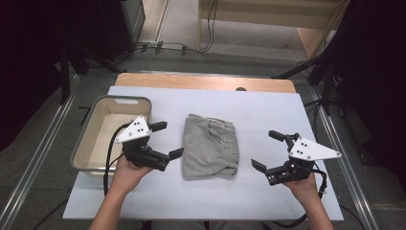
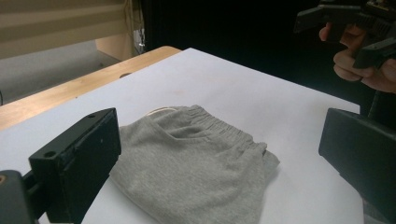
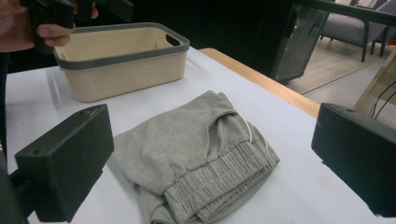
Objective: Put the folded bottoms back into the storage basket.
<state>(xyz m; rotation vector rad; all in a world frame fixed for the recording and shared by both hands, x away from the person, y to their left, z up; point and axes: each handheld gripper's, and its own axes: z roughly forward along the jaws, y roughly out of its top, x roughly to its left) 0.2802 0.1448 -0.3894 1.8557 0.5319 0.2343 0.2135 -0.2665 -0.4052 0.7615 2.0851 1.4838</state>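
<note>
1. Your left gripper (image 1: 168,140) stands with its jaws spread wide and nothing between them. You hold it above the table, just left of the shorts (image 1: 209,146), and it touches neither the cloth nor the bin.
2. Your right gripper (image 1: 267,150) is likewise wide open and empty. It hangs to the right of the shorts, a clear gap of white cover between its jaws and the cloth.
3. Both grippers point inward at the shorts from opposite sides, so each gripper view looks across the cloth between its own two black jaws.
4. The shorts are grey and folded into a compact stack, lying flat near the middle of the table (image 1: 268,108). In the high view the elastic waistband lies on the right side of the stack, towards your right gripper.
5. In the right gripper view the ribbed waistband (image 3: 224,179) is the near edge of the stack, with a pale trim line running along one fold.
6. The bin (image 1: 85,146) is beige with a grey rim. It sits on the table's left side, behind your left hand (image 1: 125,171), well apart from the shorts.
7. The table's white cover leaves a strip of wood bare along the far edge.
</note>
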